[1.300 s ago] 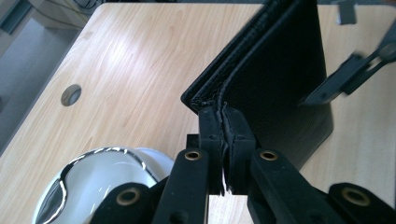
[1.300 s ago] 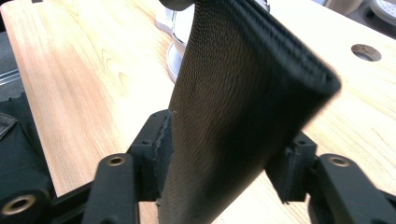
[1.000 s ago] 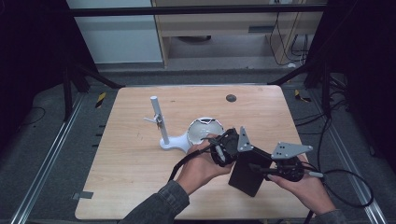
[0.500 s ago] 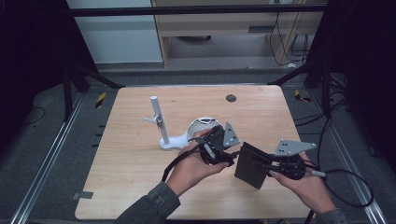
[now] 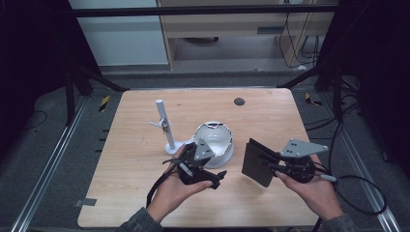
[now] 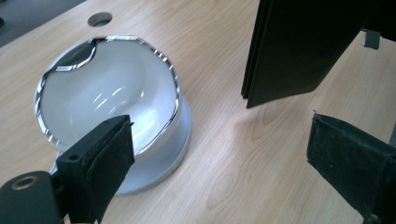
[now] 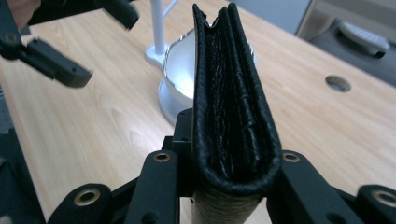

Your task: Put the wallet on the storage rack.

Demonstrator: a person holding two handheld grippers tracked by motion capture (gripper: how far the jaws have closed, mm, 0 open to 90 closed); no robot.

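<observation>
White bowl point(image 5: 216, 143) and stand point(image 5: 165, 126) sit beside the gripped wallet point(image 5: 256, 162)

A black folded wallet point(image 5: 257, 162) stands on edge right of centre in the high view, clamped in the right tongs point(image 5: 273, 166) and lifted off the worktop point(image 5: 270, 116). Its grained leather folds run upright through the middle of the right gripper view.
</observation>
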